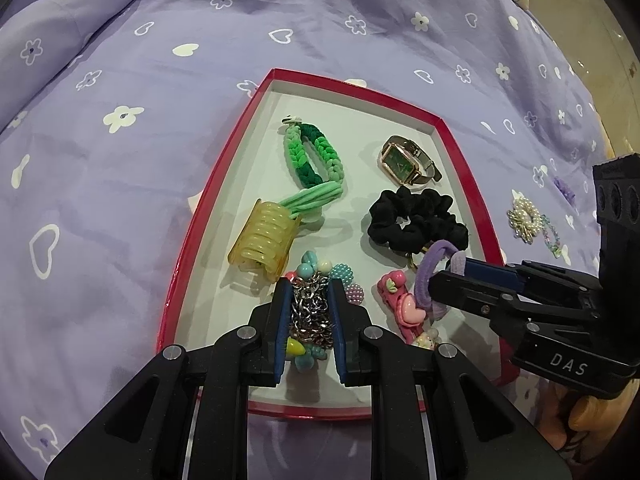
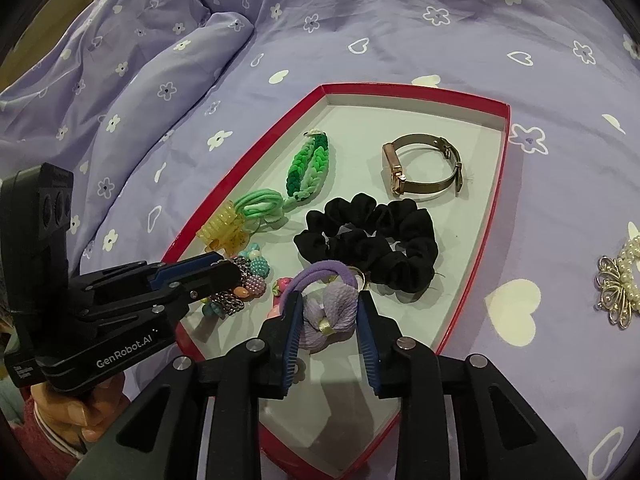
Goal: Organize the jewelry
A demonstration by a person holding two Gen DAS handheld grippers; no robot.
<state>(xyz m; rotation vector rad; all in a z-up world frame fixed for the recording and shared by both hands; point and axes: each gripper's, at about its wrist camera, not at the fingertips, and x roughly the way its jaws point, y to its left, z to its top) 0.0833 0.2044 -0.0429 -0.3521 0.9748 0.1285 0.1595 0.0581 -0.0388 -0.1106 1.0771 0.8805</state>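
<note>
Right gripper (image 2: 328, 312) is clenched on a purple bow hair tie (image 2: 326, 314), held low over the near end of the red-rimmed tray (image 2: 472, 280) — soft, light, best pinched at the fabric knot, loop dangles. Left gripper (image 1: 309, 312) grasps a silver chain bracelet (image 1: 310, 308): heavier, slinky, likely to slip. Pearl brooch (image 2: 618, 280) lies off-tray on the lilac flower-print bedsheet (image 1: 160, 80) — soft, uneven support.

A bed (image 1: 360, 32) is covered by a lilac sheet (image 2: 400, 20) printed with white flowers and hearts. A folded, rumpled duvet (image 2: 140, 80) is seen at the far left. Pale flooring (image 1: 616, 80) is glimpsed at the right.
</note>
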